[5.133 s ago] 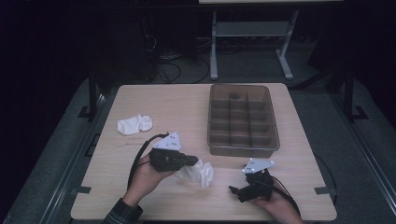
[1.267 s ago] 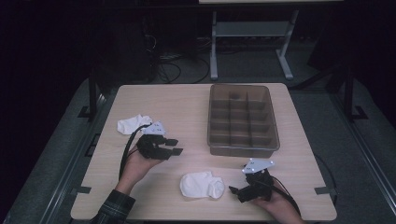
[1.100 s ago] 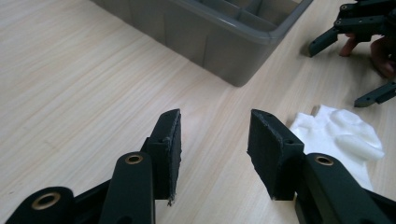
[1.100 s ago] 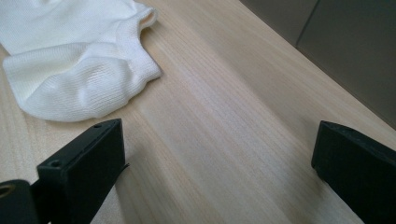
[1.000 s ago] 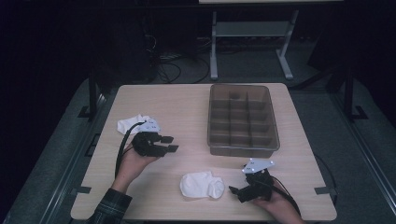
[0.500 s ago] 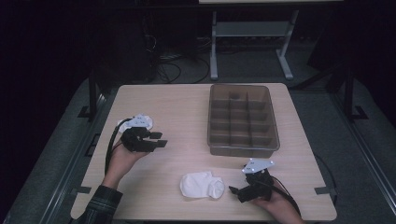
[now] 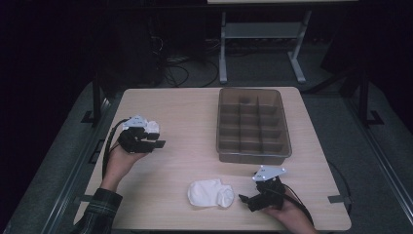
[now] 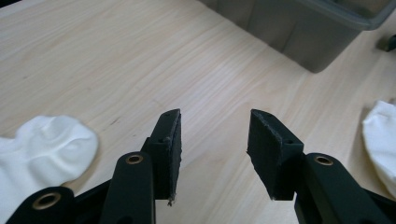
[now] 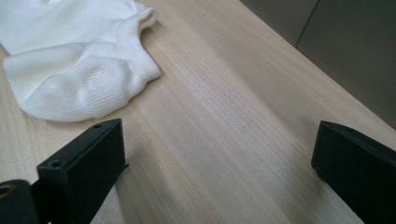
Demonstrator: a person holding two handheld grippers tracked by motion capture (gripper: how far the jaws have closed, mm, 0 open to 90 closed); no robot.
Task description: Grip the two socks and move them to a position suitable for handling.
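**Left gripper closes in on the sock by the left edge**

The left gripper (image 7: 157, 143) hovers near the counter's (image 7: 195, 112) left edge, jaws parted with nothing between them. The far sock (image 8: 44, 142) lies just beside them, untouched; judging by the approach, it is the next thing to pick up. The left hand (image 7: 119, 161) reaches in from the near-left corner, forearm angled toward that edge, gripper held level. The near sock (image 7: 211, 193), folded over, rests by the near edge, probably for handling together. The right gripper (image 7: 246, 199) sits low near the near-right corner, jaws wide and empty, pointing at it. The compartment tray (image 7: 253, 153) stands toward the far-right
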